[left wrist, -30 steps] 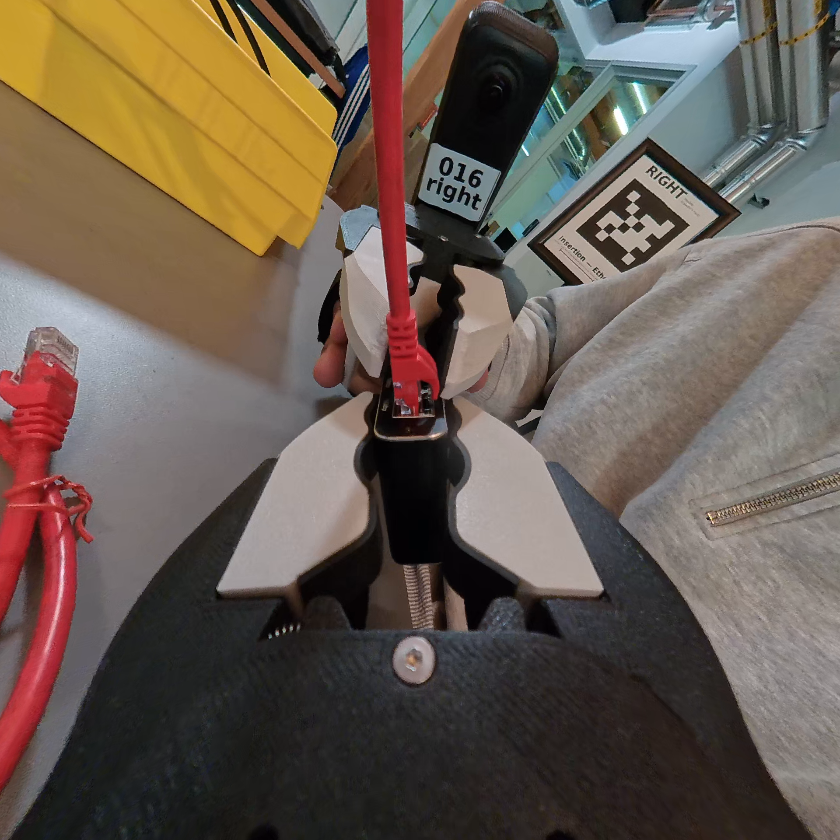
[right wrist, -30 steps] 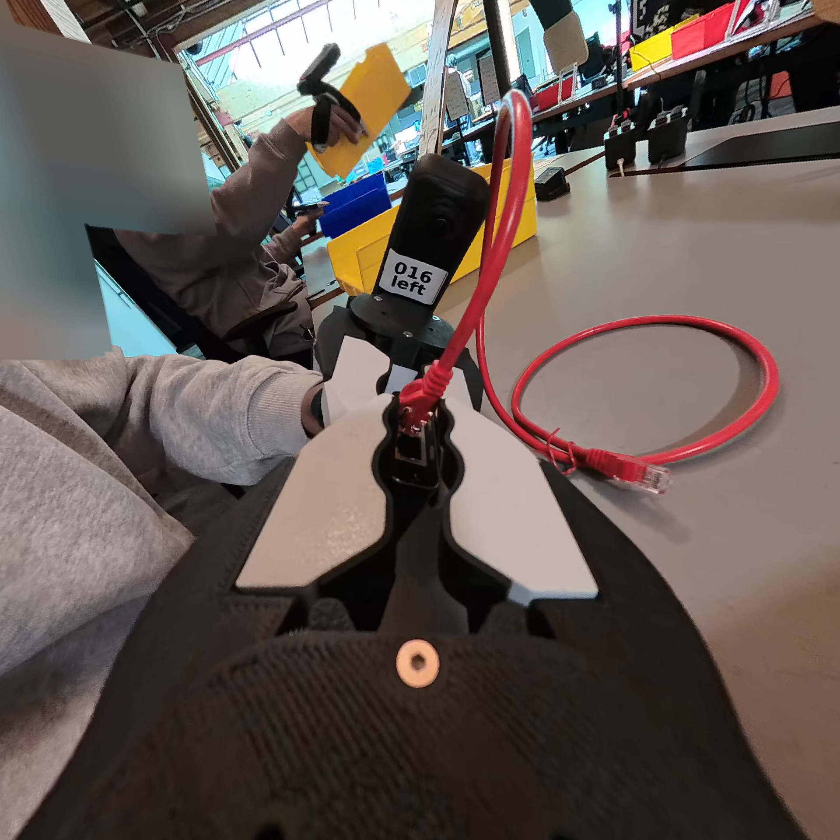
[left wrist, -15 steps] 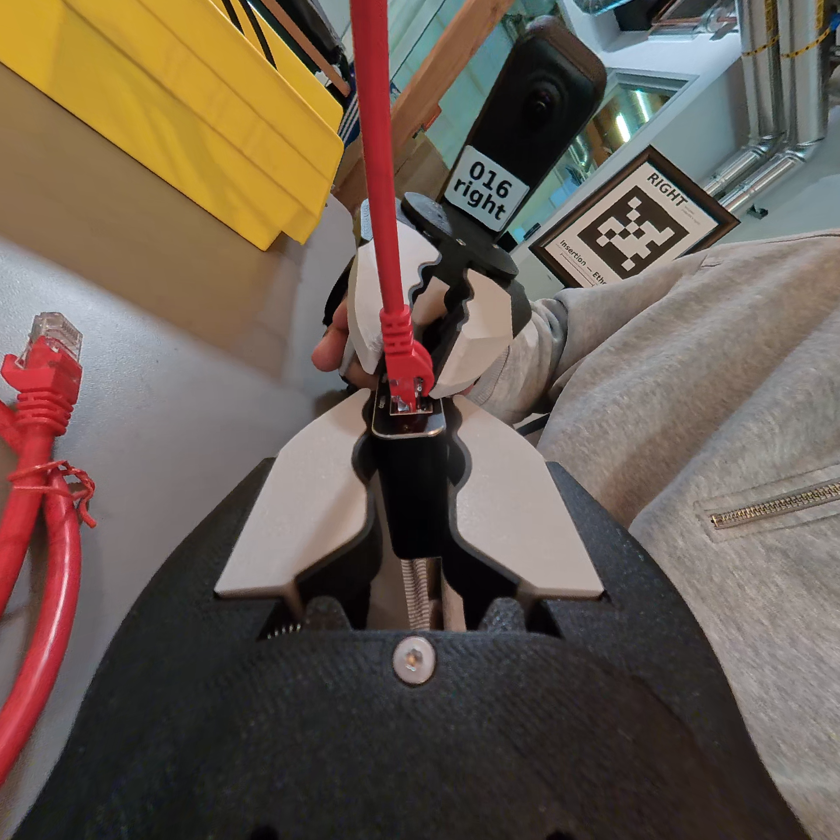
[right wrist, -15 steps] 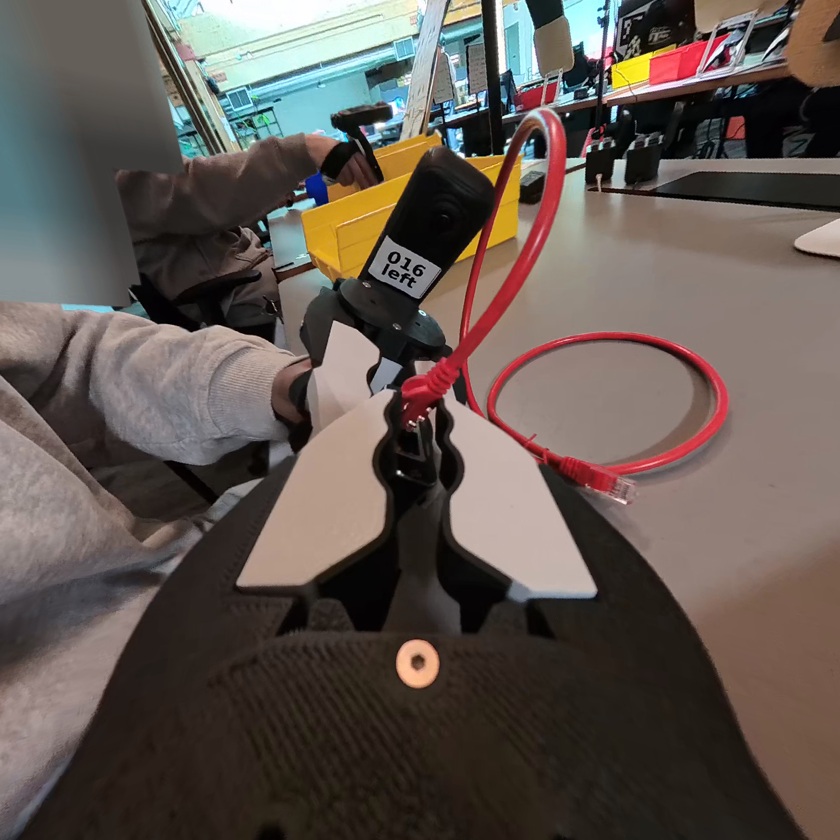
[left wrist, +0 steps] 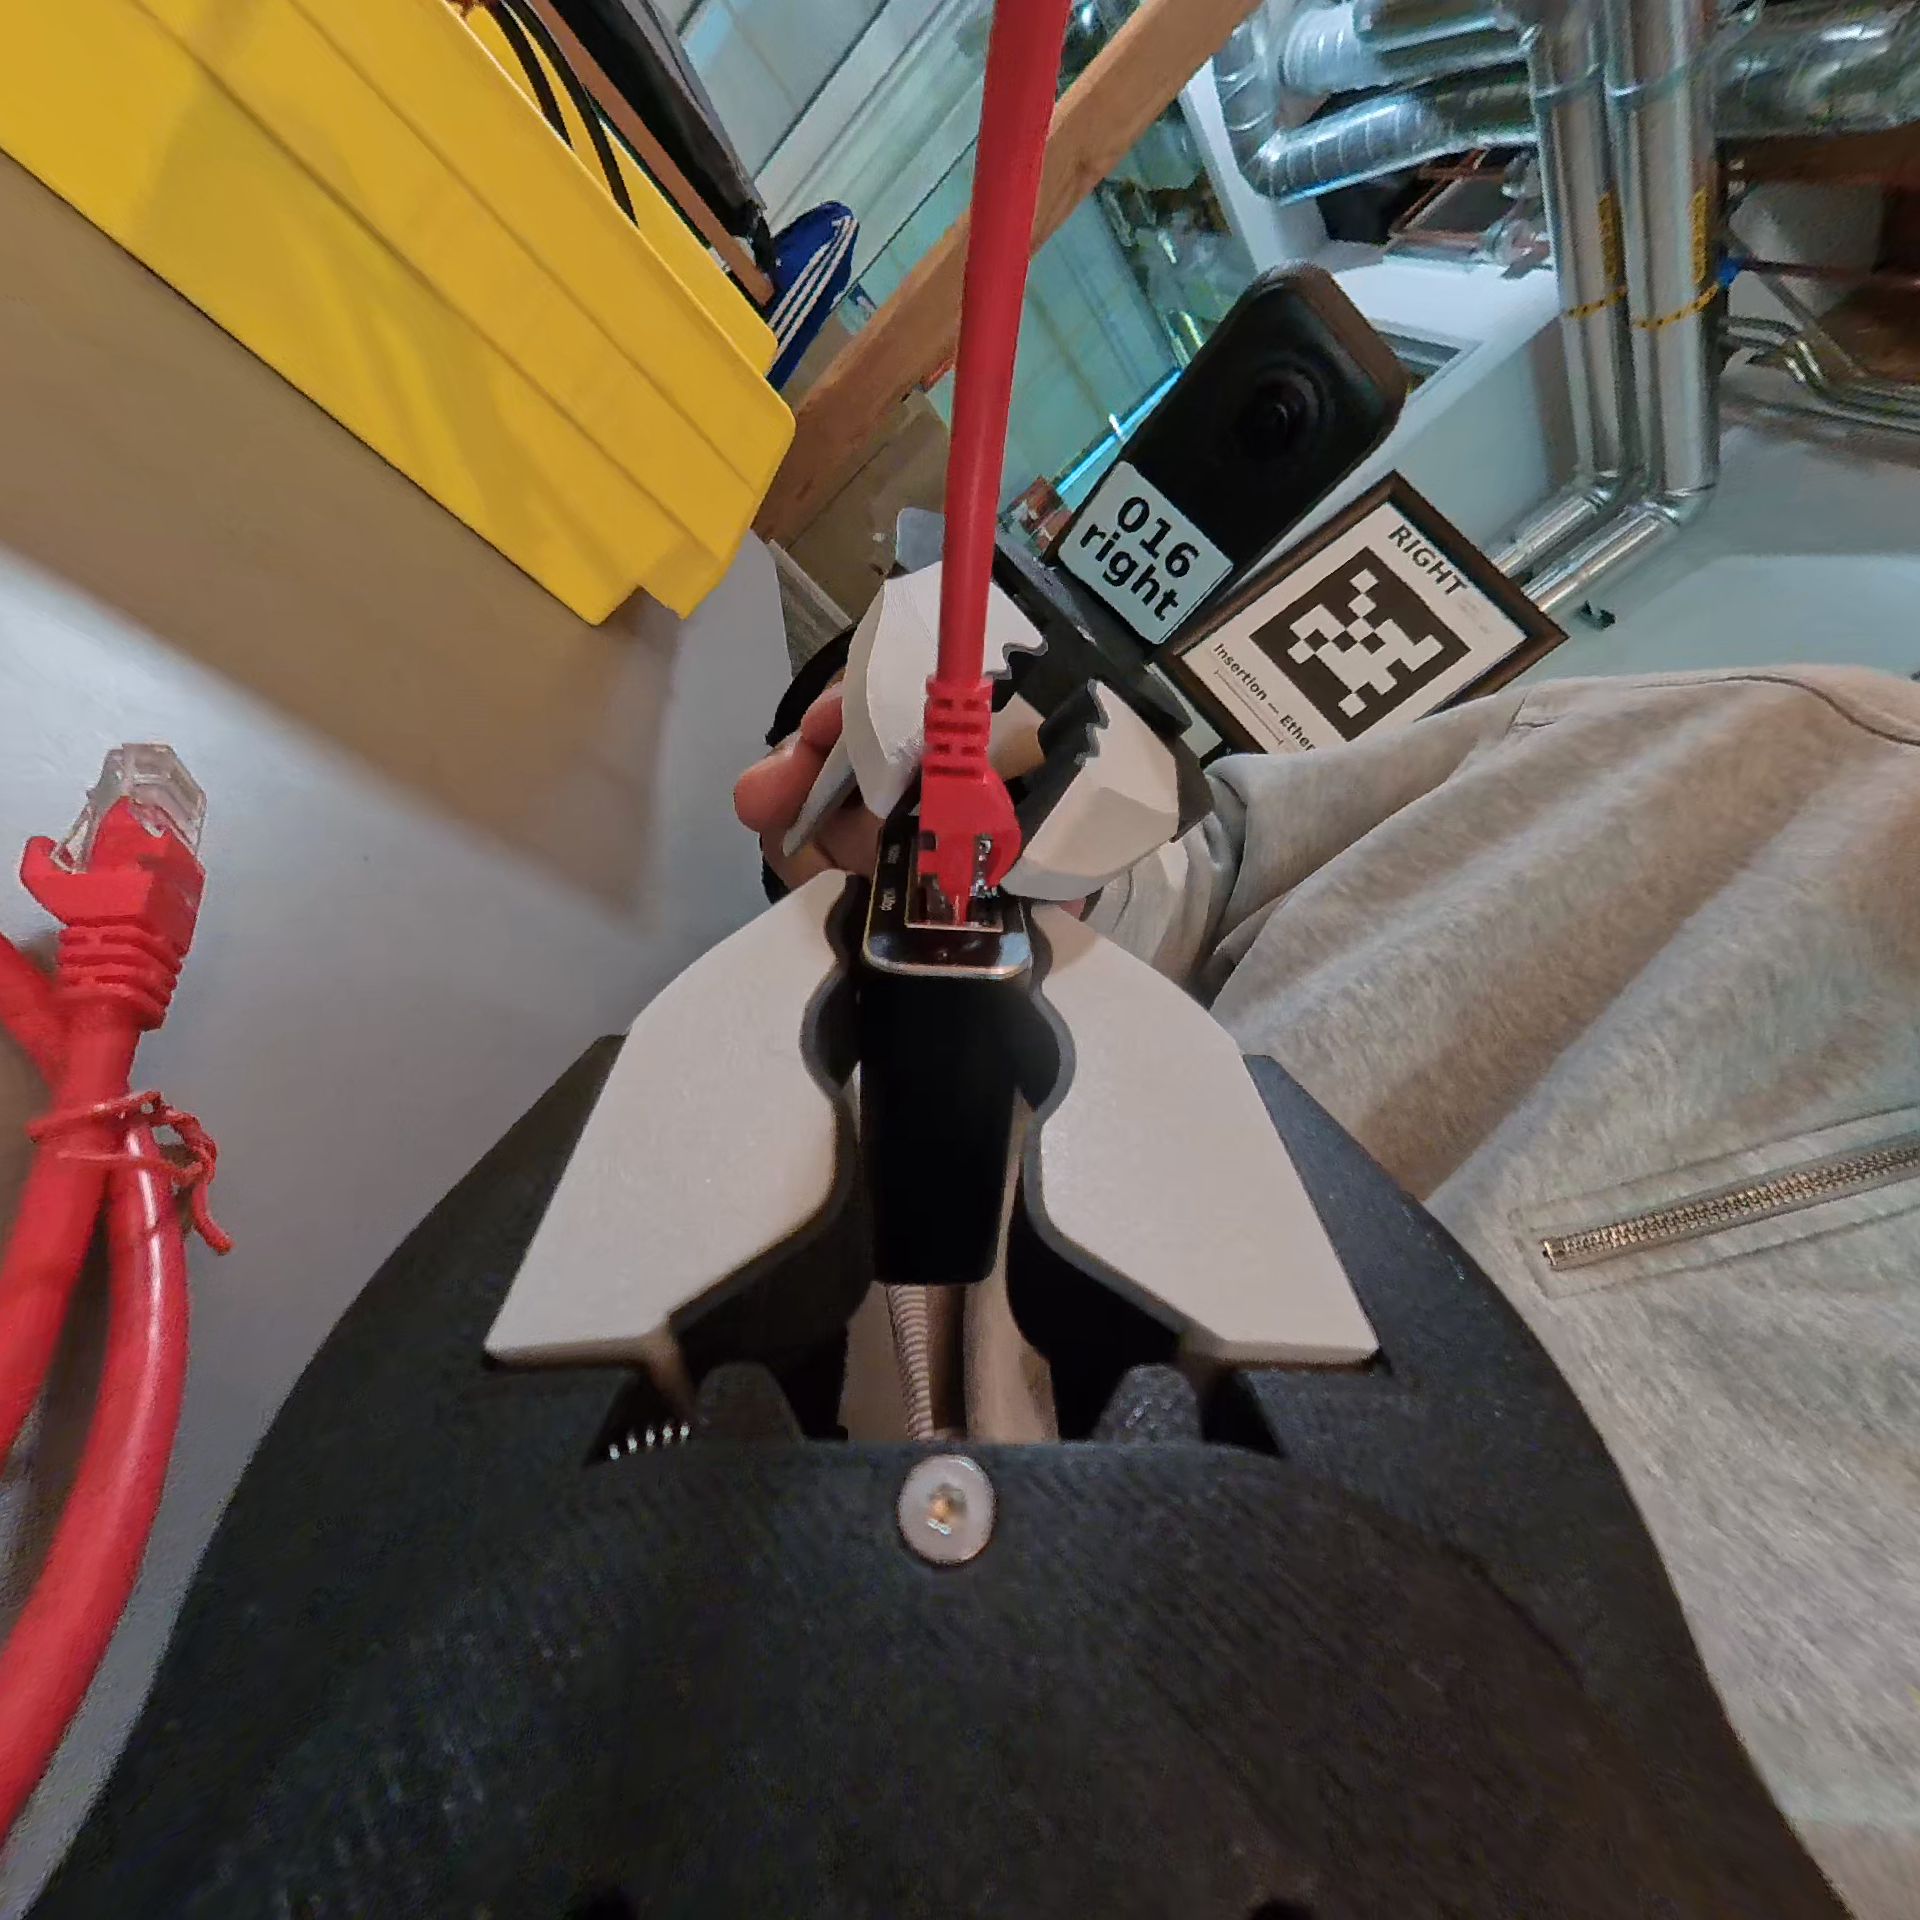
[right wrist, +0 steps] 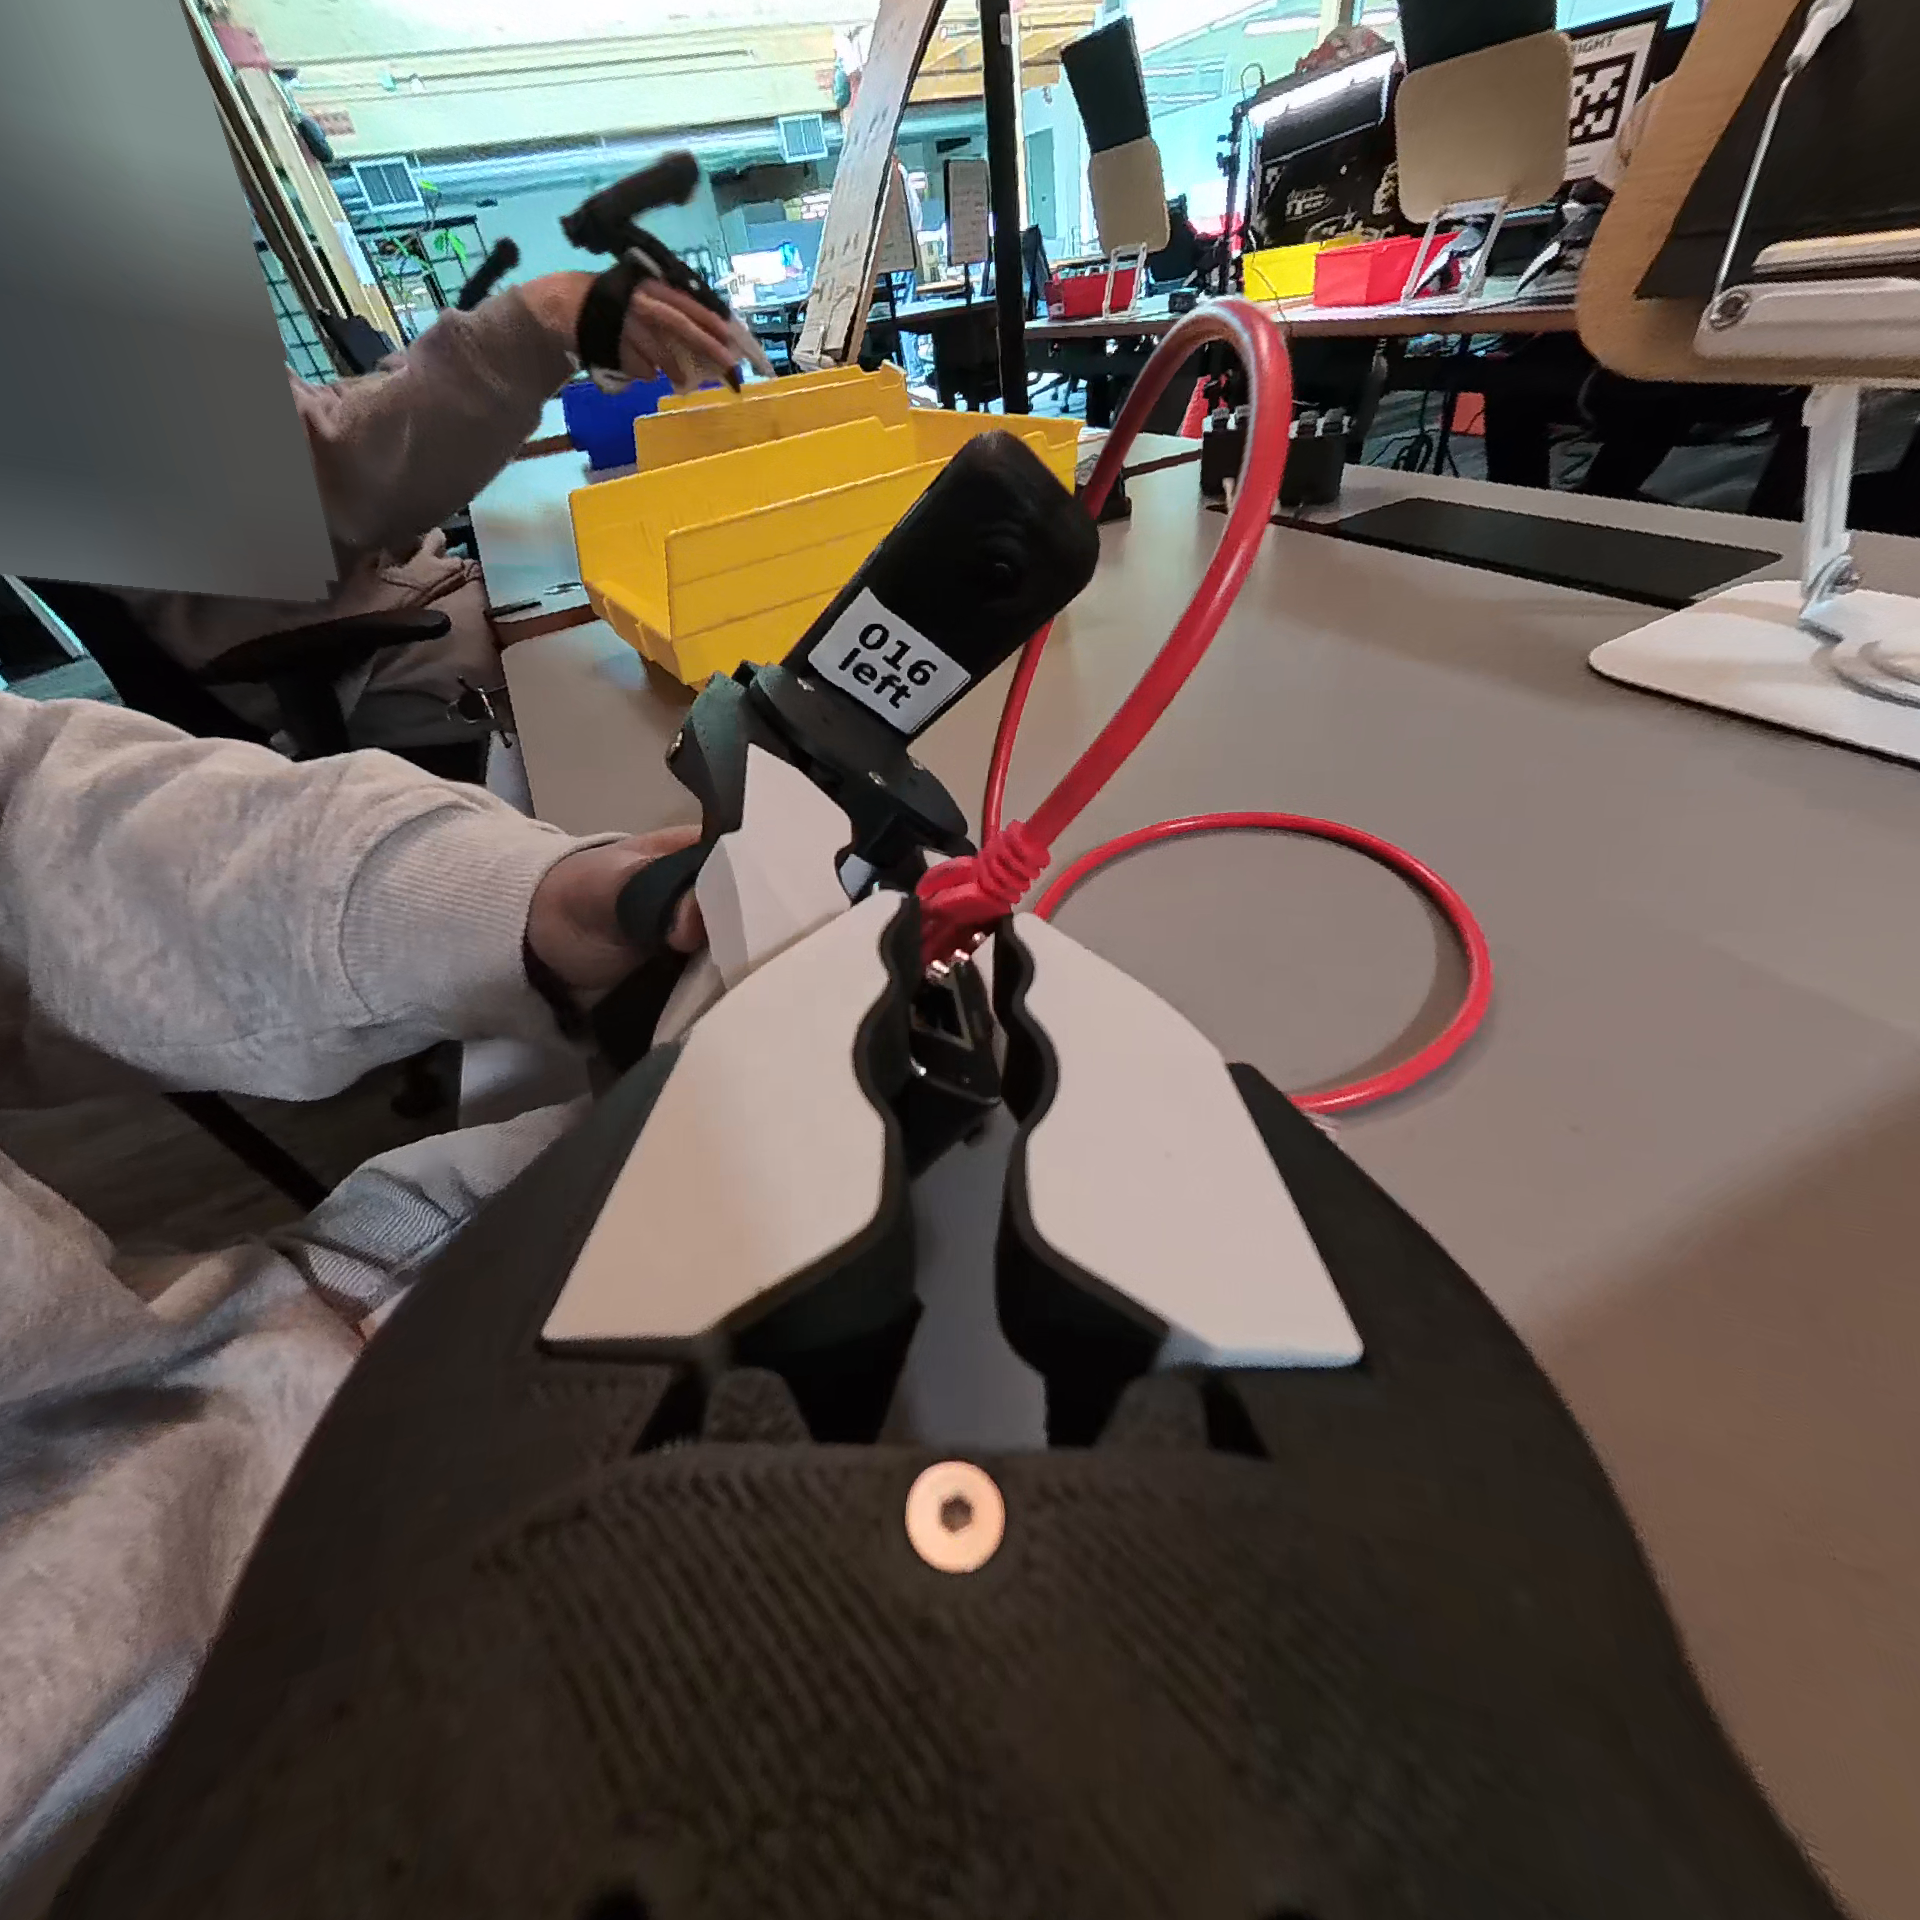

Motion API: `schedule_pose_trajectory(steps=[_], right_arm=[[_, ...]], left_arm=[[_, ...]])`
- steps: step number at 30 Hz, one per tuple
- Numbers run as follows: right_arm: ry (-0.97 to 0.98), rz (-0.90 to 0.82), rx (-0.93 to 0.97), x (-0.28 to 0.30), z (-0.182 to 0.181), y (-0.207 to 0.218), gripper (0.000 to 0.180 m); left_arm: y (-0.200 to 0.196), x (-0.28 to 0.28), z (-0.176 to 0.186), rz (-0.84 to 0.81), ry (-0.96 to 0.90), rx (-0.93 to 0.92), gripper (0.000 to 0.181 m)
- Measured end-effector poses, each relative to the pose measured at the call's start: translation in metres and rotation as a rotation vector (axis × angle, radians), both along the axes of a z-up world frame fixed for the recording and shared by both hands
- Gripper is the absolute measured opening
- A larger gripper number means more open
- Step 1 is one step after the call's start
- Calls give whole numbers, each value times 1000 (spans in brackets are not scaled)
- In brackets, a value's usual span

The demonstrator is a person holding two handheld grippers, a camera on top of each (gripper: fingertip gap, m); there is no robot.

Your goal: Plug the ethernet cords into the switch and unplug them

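Since a second ago the right gripper (right wrist: 951,935) has tilted, so the red cord (right wrist: 1164,644) now arcs higher above the grey table (right wrist: 1558,831). Its fingers (right wrist: 779,1122) are pinched on the cord's red plug (right wrist: 971,883) right at their tips. The left gripper (left wrist: 940,935) is closed tight round the black switch (left wrist: 935,1091), which stands up between its fingers with the socket at the far end. That plug (left wrist: 961,821) sits at the socket mouth, seemingly only partly in; the depth is hard to judge. The cord's other plug (left wrist: 125,842) lies loose on the table at the left, well apart. A yellow bin (right wrist: 810,520) stands farther back.
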State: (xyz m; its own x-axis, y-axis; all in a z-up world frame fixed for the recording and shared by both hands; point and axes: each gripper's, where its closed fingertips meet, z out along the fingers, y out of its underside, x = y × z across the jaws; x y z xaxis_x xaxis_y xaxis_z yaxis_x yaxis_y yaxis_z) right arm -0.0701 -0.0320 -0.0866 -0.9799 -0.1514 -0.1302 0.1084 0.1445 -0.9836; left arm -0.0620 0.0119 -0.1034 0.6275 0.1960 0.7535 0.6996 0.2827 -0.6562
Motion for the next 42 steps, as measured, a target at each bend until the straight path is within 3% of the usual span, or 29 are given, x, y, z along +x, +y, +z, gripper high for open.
schedule_pose_trajectory(steps=[2, 5, 9, 14, 18, 24, 35, 42], right_arm=[[-30, -9, -8, -1, 1, -2, 13], [-164, -205, -135, -54, 24, 10, 12], [-308, -219, -141, -92, 22, 31, 13], [-307, -151, -45, -74, 7, 20, 13], [-323, -222, -56, -82, 3, 15, 18], [-151, -333, 41, -95, -8, 6, 51], [136, -336, 131, -89, -17, -4, 53], [287, -435, 201, -123, -23, -12, 61]], left_arm=[[-1, 0, 1, 0, -6, 19, 29], [22, 17, -4, -75, 42, -82, 27], [45, 22, -7, -108, 35, -86, 27], [9, 11, 15, -6, 49, 114, 27], [-32, -4, 21, 143, 61, 186, 26], [-57, -12, 24, 225, 51, 259, 26], [-49, -11, 21, 197, 40, 240, 26], [-50, -12, 21, 196, 33, 255, 25]])
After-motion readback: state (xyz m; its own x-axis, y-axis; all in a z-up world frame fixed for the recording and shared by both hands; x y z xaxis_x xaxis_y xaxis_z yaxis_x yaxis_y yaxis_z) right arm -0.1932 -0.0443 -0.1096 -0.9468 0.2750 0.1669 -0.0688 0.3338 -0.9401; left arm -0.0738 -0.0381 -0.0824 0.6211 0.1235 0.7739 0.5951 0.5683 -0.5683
